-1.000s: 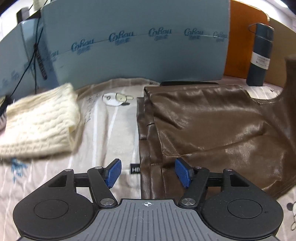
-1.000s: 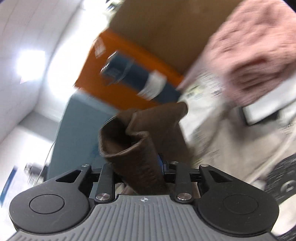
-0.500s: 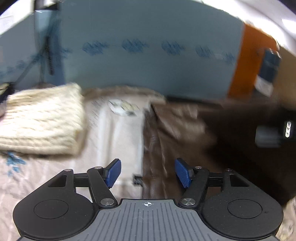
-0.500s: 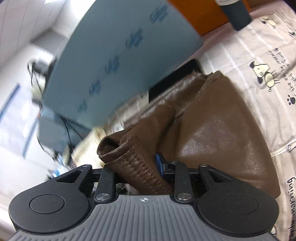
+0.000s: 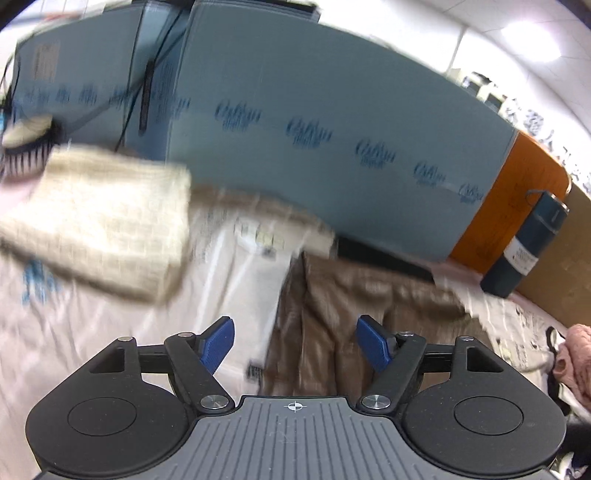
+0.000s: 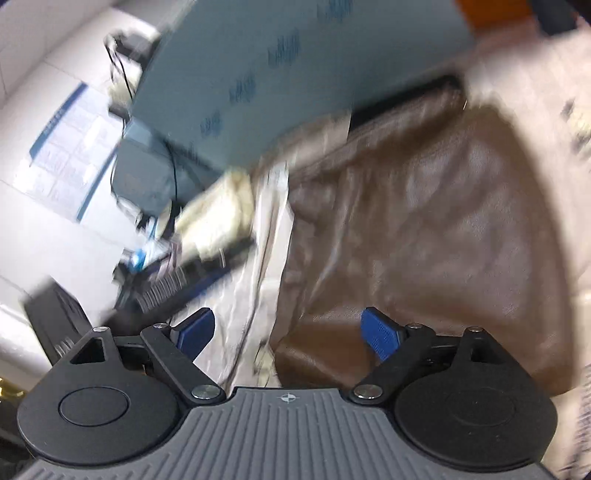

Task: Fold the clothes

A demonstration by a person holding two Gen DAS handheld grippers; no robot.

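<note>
Brown leather garment (image 6: 424,229) lies folded on the printed bedsheet (image 5: 92,332), below both grippers. Right gripper (image 6: 288,332) jaws have just been opening and now stand apart, empty; left gripper (image 5: 295,343) jaws likewise.

A blue-grey foam board (image 5: 332,122) with dark blue lettering stands across the back, from 10 to 2 o'clock; an orange panel (image 5: 517,192) adjoins it at 2 o'clock, brown cardboard (image 5: 569,266) past that; white tiled wall (image 5: 424,33) above, a bright ceiling light (image 5: 535,40) at 1 o'clock; a pale printed sheet (image 5: 92,332) covers the surface below.
</note>
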